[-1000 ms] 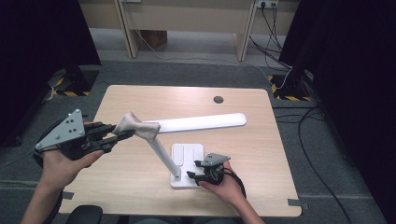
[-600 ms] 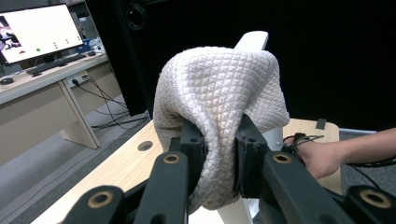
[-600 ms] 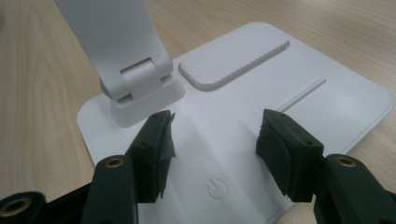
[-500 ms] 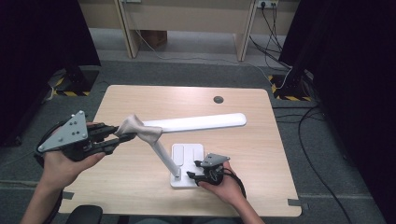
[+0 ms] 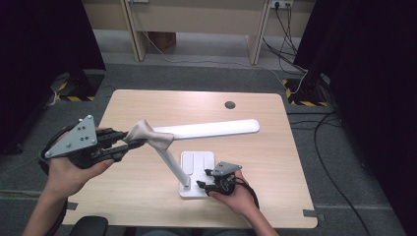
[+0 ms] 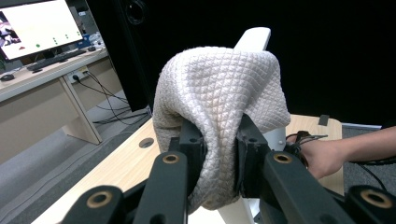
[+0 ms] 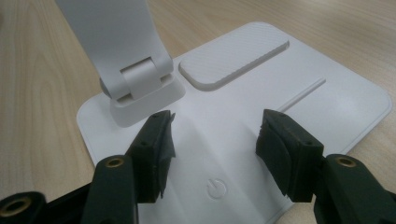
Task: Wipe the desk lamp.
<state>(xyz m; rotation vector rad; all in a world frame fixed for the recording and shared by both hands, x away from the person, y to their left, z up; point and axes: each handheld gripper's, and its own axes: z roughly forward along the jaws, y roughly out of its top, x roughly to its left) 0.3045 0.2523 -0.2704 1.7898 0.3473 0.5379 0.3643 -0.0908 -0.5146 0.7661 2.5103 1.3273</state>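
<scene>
A white desk lamp stands on the wooden table (image 5: 275,162), its flat base (image 5: 196,162) near the front and its long head (image 5: 216,129) lying level. My left gripper (image 5: 129,142) is shut on a beige quilted cloth (image 5: 147,135) that is draped over the lamp's elbow joint. In the left gripper view the cloth (image 6: 219,93) bulges over both jaws of the left gripper (image 6: 219,144). My right gripper (image 5: 202,179) is open with its tips down on the base's front edge. In the right gripper view the right gripper (image 7: 215,135) straddles the base (image 7: 261,93), between the arm hinge (image 7: 135,74) and the power button (image 7: 214,188).
A dark cable hole (image 5: 229,104) sits near the table's far edge. A long wooden desk (image 5: 196,14) and floor cables (image 5: 295,54) lie beyond the table. Dark curtains hang on both sides. A lit monitor (image 6: 37,28) shows in the left gripper view.
My left gripper and the cloth have shifted slightly right and down over the lamp's elbow. The right gripper has stayed on the base.
</scene>
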